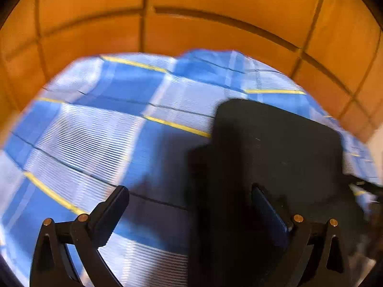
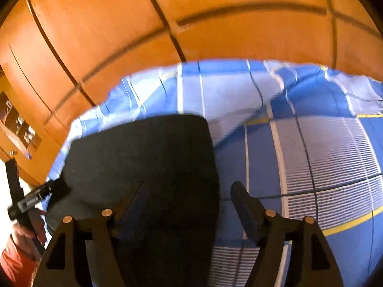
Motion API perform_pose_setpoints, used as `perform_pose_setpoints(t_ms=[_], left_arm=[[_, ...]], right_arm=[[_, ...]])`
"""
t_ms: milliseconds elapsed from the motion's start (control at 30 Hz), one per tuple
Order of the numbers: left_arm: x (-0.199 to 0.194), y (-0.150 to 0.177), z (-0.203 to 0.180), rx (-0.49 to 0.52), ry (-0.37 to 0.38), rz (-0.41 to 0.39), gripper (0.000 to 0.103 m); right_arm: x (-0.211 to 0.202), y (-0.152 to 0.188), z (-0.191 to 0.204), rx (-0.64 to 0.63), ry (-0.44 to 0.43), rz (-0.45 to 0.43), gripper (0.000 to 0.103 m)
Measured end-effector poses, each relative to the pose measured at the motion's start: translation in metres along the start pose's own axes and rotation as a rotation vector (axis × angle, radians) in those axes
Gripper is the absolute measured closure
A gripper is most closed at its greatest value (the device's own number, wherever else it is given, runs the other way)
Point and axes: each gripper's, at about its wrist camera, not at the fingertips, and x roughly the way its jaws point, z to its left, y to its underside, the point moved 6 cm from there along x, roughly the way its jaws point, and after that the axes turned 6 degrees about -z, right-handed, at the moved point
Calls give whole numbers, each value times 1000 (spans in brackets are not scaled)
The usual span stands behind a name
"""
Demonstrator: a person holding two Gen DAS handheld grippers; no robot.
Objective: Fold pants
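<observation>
The dark pants (image 1: 275,157) lie folded as a flat dark slab on a blue, white and yellow plaid sheet (image 1: 107,124). In the left wrist view they fill the right half, under my right finger. My left gripper (image 1: 191,196) is open, its jaws wide apart above the pants' left edge, holding nothing. In the right wrist view the pants (image 2: 143,167) fill the lower left. My right gripper (image 2: 182,196) is open over their right edge, empty. The other gripper (image 2: 36,198) shows at the far left with a hand (image 2: 24,234) on it.
The plaid sheet (image 2: 323,155) covers a bed and is bunched into a ridge (image 2: 239,124) beyond the pants. Orange wooden cabinet panels (image 1: 215,12) stand behind the bed in both views (image 2: 119,24).
</observation>
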Motion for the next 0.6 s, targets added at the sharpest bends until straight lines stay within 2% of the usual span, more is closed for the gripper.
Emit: perform_pose_setpoints(t_ms=[33, 100, 167, 233, 367, 400, 433, 467, 533, 600], left_arm=[[4, 2, -2, -9, 25, 19, 0], [16, 7, -6, -25, 104, 81, 0], [24, 11, -4, -60, 147, 109, 0], [31, 15, -2, -128, 203, 138, 0], [30, 14, -11, -69, 203, 164, 0], [30, 14, -14, -66, 204, 166, 2], [29, 15, -20, -47, 213, 160, 8], [23, 15, -30, -23, 241, 136, 26], [15, 15, -38, 46, 181, 79, 32], [4, 15, -46, 93, 128, 20, 43]], right_arm=[[6, 2, -1, 4, -23, 24, 29], [18, 9, 6, 42, -190, 87, 30], [22, 8, 10, 49, -246, 73, 30], [28, 9, 13, 31, -265, 92, 30], [35, 2, 13, 52, -272, 116, 32], [36, 1, 12, 55, -264, 113, 38], [36, 1, 12, 52, -249, 105, 44], [34, 2, 13, 53, -246, 98, 47], [27, 2, 18, 61, -245, 58, 67], [21, -3, 26, 22, -225, 17, 73]])
